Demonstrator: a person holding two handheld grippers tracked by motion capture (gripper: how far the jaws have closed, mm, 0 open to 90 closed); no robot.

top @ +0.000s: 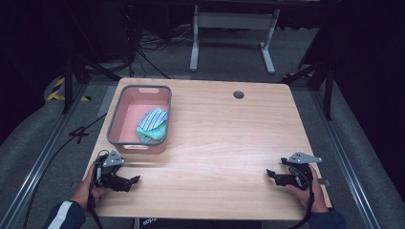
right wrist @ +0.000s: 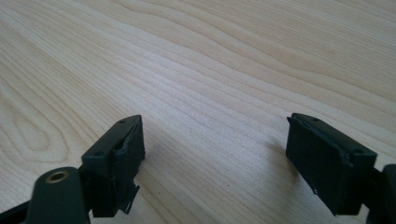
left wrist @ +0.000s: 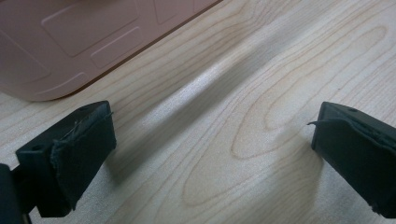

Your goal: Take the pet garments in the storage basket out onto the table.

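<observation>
Right claw (right wrist: 212, 158): two black jaws rise from the bottom, set wide apart, nothing between them.
Bench (right wrist: 224, 60): pale wood grain, bare, close under the jaws.

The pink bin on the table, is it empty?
No: in the high view the pink bin holds a bundle of striped and teal cloth lying against its right wall.

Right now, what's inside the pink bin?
The pink bin holds a bundle of cloth, striped on top with teal below, against its right wall. The rest of its floor looks bare; whatever lies beneath the cloth is covered.
</observation>
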